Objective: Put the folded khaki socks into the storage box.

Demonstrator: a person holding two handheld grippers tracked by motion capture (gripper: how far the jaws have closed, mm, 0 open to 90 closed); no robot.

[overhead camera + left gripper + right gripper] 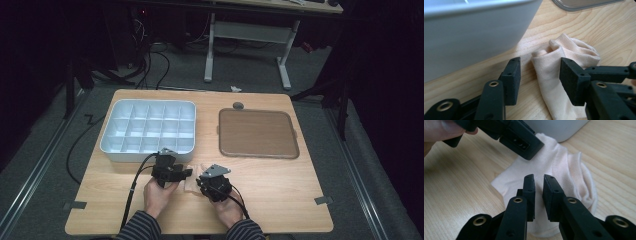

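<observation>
A pale cream sock [564,167] lies crumpled on the wooden table [280,185], just in front of the white compartment box [150,102]. My left gripper [541,72] is open; the sock's folded edge [574,50] lies between its jaws, close to the right-hand pad [574,82], and nothing presses on it. My right gripper [539,178] hovers low over the sock with its jaws drawn to a narrow slit, and no fabric is visibly pinched. In the high view the left gripper [187,173] and right gripper [199,180] face each other across the sock [192,185].
The white box's wall [474,37] rises right beside the left gripper. A brown flat tray [257,133] lies at the table's far right. A hand [439,130] holds the left gripper [521,138] just beyond the right jaws. Cables trail toward the table's front edge.
</observation>
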